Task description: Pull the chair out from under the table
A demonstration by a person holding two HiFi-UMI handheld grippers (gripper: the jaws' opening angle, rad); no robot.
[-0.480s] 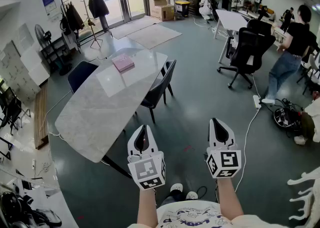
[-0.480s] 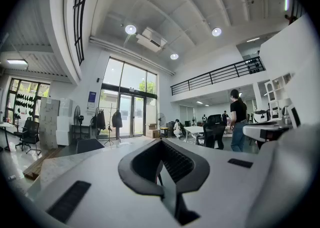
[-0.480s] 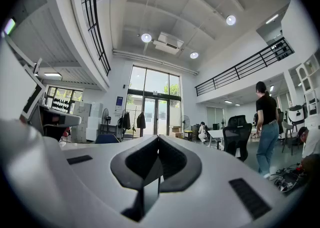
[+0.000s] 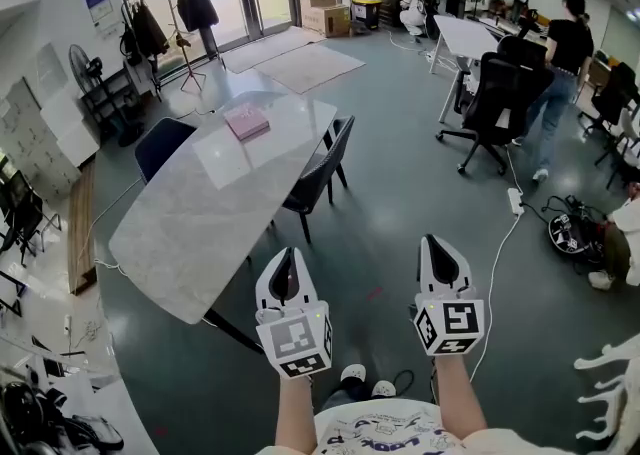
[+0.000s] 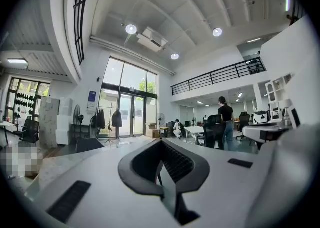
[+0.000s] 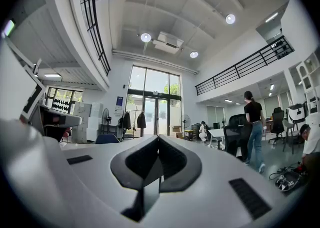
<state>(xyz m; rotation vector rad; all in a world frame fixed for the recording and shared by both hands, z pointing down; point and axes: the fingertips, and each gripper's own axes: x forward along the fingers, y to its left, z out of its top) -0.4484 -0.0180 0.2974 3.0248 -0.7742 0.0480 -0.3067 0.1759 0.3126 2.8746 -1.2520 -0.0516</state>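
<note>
Open grey floor (image 4: 390,193) ahead of the closed left tongs (image 4: 283,256) and right tongs (image 4: 437,243), free right up to the dark chair (image 4: 322,171) at the desk's side. Leftward, blocked by the desk (image 4: 190,233) corner and its slanting leg (image 4: 235,333), just beside the left tongs. Rightward, crossed by a white cable (image 4: 497,263) and power strip (image 4: 515,203). Farther off, hemmed by a black office chair (image 4: 497,101).

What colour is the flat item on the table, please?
The item is pink; best seen in the head view.

Open office: white desk (image 4: 463,39), swivel chair (image 4: 497,98)
</note>
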